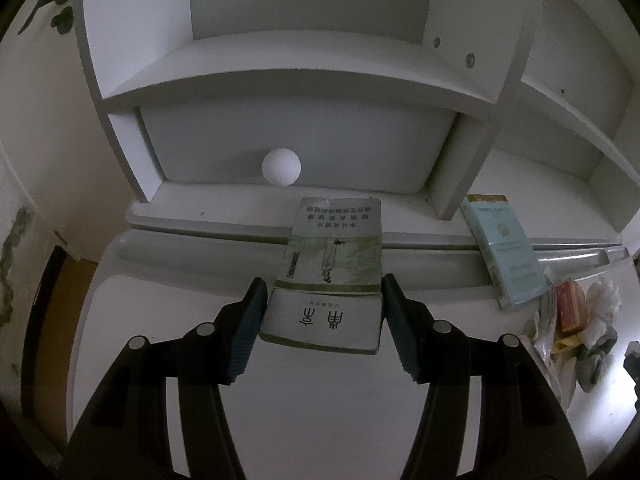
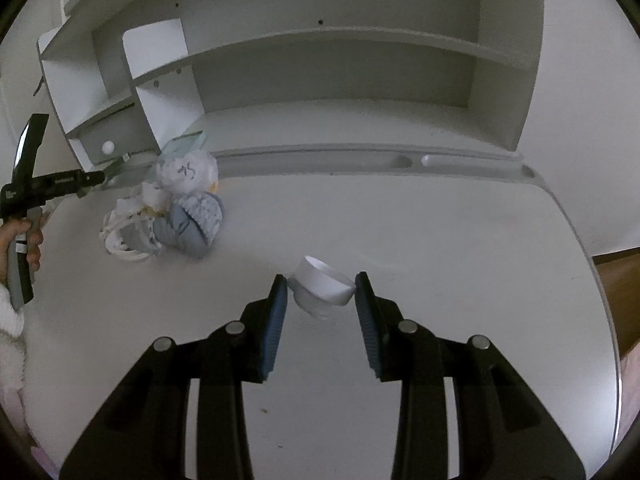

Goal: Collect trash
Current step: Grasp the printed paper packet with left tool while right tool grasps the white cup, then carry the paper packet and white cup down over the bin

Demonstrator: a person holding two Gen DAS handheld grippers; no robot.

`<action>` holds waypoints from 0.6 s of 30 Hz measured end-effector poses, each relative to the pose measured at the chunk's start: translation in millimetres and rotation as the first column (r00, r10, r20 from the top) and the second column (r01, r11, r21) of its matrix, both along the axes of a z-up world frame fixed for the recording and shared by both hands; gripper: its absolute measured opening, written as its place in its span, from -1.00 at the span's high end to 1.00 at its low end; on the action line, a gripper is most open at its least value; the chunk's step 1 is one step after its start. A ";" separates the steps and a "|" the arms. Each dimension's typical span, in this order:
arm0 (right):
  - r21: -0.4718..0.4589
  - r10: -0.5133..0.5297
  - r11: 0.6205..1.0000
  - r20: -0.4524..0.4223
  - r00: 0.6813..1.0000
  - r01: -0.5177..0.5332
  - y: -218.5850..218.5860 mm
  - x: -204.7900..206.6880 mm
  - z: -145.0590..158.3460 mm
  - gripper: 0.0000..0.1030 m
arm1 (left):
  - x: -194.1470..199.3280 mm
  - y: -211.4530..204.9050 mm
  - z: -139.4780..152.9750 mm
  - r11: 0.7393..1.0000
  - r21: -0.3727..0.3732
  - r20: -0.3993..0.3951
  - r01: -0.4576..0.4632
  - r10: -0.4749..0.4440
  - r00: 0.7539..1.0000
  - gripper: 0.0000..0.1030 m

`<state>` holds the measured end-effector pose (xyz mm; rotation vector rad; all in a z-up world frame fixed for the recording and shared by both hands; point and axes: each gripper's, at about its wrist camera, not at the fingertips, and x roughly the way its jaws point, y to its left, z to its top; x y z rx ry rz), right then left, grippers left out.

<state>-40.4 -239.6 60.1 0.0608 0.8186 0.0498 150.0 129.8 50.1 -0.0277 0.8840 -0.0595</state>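
The green cigarette pack (image 1: 328, 280) lies flat on the table (image 1: 304, 400), lid flipped open, its long axis running straight away from you along your left gripper (image 1: 324, 312). The left jaws bracket its near end, both pads at its short sides; I judge them closed on it, though the grip looks light. Your right gripper (image 2: 322, 300) has a small white cup (image 2: 320, 284) tipped between its jaws, left pad touching, right pad at the rim; whether it is truly clamped I cannot tell. The trash pile (image 2: 168, 208) of crumpled paper sits between your hands, to the right of the pack and left of the cup. A blue pack (image 1: 504, 252) leans nearby, and a white knob (image 1: 281, 167) sits behind.
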 end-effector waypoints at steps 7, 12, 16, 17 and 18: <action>0.025 -0.013 1.000 -0.009 1.000 0.013 -1.6 0.8 -1.3 0.32 | 1.5 -0.1 -0.3 1.000 -0.007 -0.002 -0.005 0.005 1.000 -0.10; 0.032 -0.030 0.999 0.003 1.000 0.030 -2.5 -1.9 -0.1 0.32 | -0.5 -0.5 -1.4 1.000 -0.008 0.013 -0.005 0.005 1.000 -0.09; 0.045 -0.040 0.998 0.074 0.996 0.037 -3.6 -10.6 7.9 0.32 | -3.1 -2.0 1.9 1.000 -0.012 0.039 -0.002 0.003 0.999 -0.08; 0.055 -0.041 0.998 0.082 0.996 0.036 -4.8 -11.7 8.9 0.32 | -3.9 -3.8 2.9 1.000 -0.008 0.041 -0.001 0.001 0.999 -0.08; 0.073 -0.042 0.997 0.087 0.995 0.036 -7.6 -12.4 9.3 0.32 | -5.8 -7.0 5.0 1.000 -0.001 0.046 0.002 -0.002 0.999 -0.08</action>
